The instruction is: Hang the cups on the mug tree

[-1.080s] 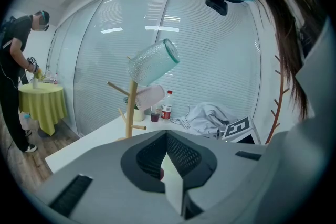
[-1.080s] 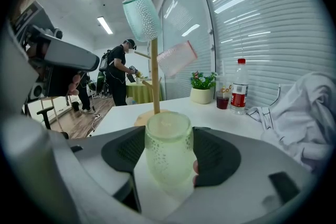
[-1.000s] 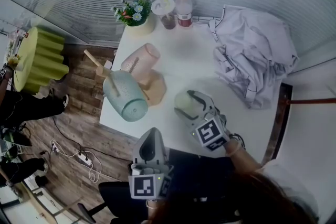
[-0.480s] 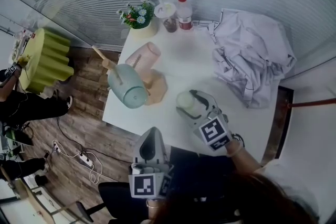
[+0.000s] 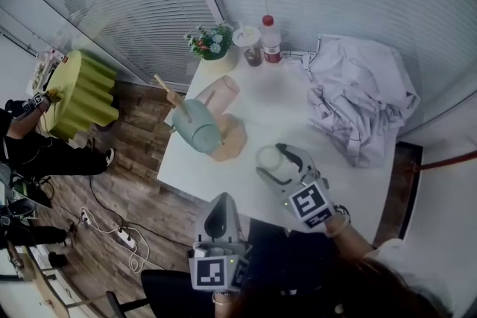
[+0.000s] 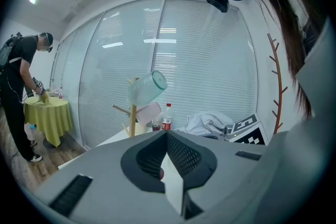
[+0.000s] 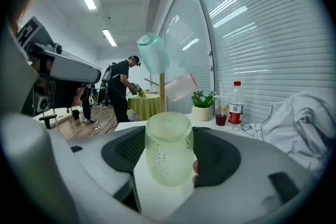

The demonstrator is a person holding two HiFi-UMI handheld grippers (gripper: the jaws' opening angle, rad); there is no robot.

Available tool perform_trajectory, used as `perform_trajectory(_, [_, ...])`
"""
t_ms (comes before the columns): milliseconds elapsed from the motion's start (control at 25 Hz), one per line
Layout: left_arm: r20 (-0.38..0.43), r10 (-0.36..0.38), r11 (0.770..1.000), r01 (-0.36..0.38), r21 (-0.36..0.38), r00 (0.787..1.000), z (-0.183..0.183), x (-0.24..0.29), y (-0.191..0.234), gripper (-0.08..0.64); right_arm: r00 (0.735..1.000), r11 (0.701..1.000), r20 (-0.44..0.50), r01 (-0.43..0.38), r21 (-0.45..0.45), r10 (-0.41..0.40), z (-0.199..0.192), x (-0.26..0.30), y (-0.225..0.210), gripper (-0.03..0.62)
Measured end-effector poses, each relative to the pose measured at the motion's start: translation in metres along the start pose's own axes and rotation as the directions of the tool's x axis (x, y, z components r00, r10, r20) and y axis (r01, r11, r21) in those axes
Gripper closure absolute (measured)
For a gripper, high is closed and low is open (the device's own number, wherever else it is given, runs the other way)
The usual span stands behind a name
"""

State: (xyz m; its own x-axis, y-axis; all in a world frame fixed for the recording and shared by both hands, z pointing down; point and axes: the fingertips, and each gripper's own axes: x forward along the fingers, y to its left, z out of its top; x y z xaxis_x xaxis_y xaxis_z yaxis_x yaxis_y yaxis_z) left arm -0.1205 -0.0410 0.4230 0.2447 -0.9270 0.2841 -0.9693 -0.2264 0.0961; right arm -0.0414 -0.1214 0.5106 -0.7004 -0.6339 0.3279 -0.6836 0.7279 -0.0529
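- Lifted slightly since earlier: right tool (image 5: 277, 160), jaws clamped on pale green cup (image 7: 168, 149).
- Left tool (image 6: 167, 139) jaws together, empty.
- Teal cup (image 5: 200, 129) and pink cup (image 5: 223, 91) hang on mug tree (image 5: 234, 141), ahead on table (image 5: 283, 104).

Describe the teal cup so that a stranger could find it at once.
On the white table, at its left edge in the head view, stands a wooden mug tree. A green cup sits in the right gripper, but two cups hang on the tree. The teal cup is the higher one, above the pink cup.
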Motion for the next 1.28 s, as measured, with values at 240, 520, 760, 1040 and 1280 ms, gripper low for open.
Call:
perform_trajectory(240, [0.034,0.013,1.0,-0.013,0.001,0.999,0.005,-0.015,-0.004,0.557,0.999,0.999,0.049,-0.006,-0.039,0.008,0.017,-0.008,0.008,0.304])
perform_trajectory(520, [0.073,0.044,0.999,-0.044,0.002,0.996,0.01,-0.036,-0.008,0.557,0.996,0.997,0.089,-0.01,-0.08,0.017,0.034,-0.027,0.021,0.304])
perform_trajectory(760, [0.107,0.096,0.995,-0.094,-0.024,0.99,0.011,-0.058,-0.009,0.557,0.991,0.993,0.128,-0.015,-0.12,0.03,0.051,-0.041,0.033,0.304])
perform_trajectory(1040, [0.14,0.168,0.986,-0.165,-0.033,0.976,0.007,-0.084,-0.011,0.557,0.984,0.987,0.169,-0.031,-0.16,0.058,0.064,-0.051,0.044,0.304])
perform_trajectory(1280, [0.138,0.215,0.976,-0.209,-0.055,0.967,0.008,-0.099,-0.009,0.557,0.974,0.984,0.212,-0.048,-0.171,0.084,0.076,-0.054,0.052,0.304])
